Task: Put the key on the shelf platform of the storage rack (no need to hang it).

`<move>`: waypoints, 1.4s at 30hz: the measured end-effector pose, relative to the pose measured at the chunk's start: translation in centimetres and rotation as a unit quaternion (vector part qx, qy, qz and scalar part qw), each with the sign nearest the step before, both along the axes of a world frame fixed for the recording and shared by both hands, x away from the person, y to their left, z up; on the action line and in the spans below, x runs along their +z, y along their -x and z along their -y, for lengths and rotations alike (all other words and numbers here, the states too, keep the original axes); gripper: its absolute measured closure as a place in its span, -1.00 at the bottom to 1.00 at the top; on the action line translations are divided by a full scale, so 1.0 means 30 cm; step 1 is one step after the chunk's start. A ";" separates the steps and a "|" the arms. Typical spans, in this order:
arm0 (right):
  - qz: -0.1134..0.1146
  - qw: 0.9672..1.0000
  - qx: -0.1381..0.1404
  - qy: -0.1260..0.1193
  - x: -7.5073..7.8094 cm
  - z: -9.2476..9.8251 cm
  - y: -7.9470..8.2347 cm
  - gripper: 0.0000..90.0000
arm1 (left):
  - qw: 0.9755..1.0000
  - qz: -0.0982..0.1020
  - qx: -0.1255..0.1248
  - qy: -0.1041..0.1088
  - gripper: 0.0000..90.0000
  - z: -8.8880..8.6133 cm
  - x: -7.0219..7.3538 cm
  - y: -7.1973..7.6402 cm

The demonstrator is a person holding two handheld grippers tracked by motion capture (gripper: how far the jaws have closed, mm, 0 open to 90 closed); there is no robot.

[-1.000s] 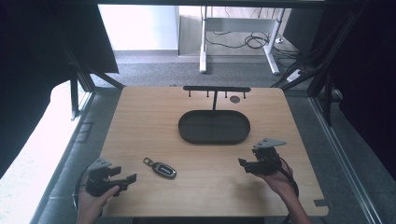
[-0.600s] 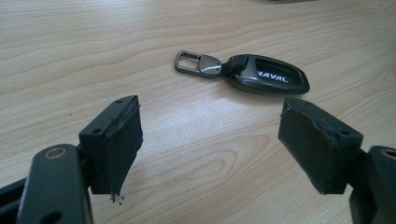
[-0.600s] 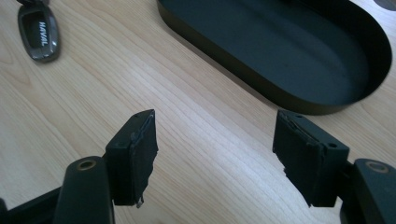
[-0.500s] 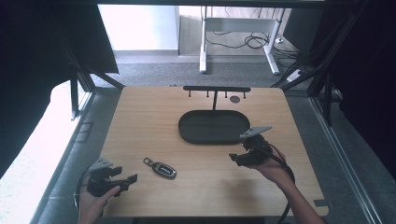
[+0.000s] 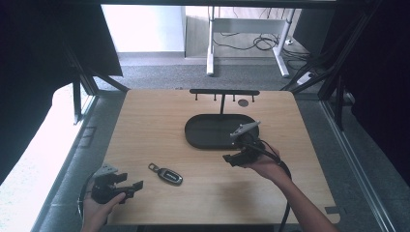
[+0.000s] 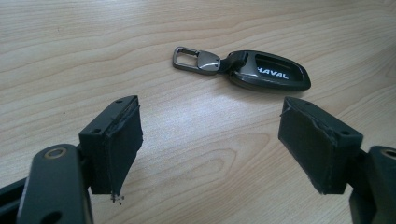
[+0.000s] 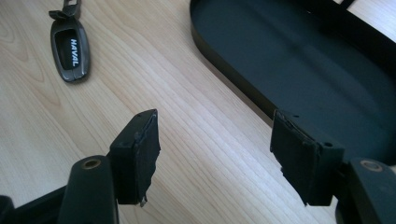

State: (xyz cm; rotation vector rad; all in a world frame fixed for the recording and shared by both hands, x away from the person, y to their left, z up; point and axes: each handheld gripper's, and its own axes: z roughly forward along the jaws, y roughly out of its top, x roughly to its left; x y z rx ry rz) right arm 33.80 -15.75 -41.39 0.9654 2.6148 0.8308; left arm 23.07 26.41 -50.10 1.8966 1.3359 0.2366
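A: Which item is central, and where does it lie?

B: The dark grey oval car key fob [image 5: 169, 175] with a silver metal clip, lettered HAVAL [image 6: 270, 73], lies flat on the pale wooden table [image 5: 159, 121], apart from the black oval tray [image 5: 203, 135] and the black hook rack [image 5: 224, 92] behind it.

A: How does it lie relative to each gripper?

B: Its long axis runs across the left gripper [image 5: 126, 186], which sits just beside it, jaws spread wide and empty. The right gripper [image 5: 231, 158], at the tray's near rim, is farther off; its jaws have just been closing, with nothing between them.
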 end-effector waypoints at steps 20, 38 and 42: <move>-0.009 0.998 0.056 0.041 -0.012 -0.202 -0.029 -0.24 | 1.000 0.000 -0.001 0.002 -0.51 0.000 -0.001 0.000; -0.016 0.994 0.095 0.049 -0.032 -0.356 -0.039 -0.25 | 1.000 -0.001 -0.003 0.002 -0.51 -0.002 -0.003 -0.001; -0.019 0.994 0.100 0.045 -0.038 -0.376 -0.039 -0.25 | 1.000 -0.001 -0.003 0.003 -0.51 0.000 -0.003 -0.001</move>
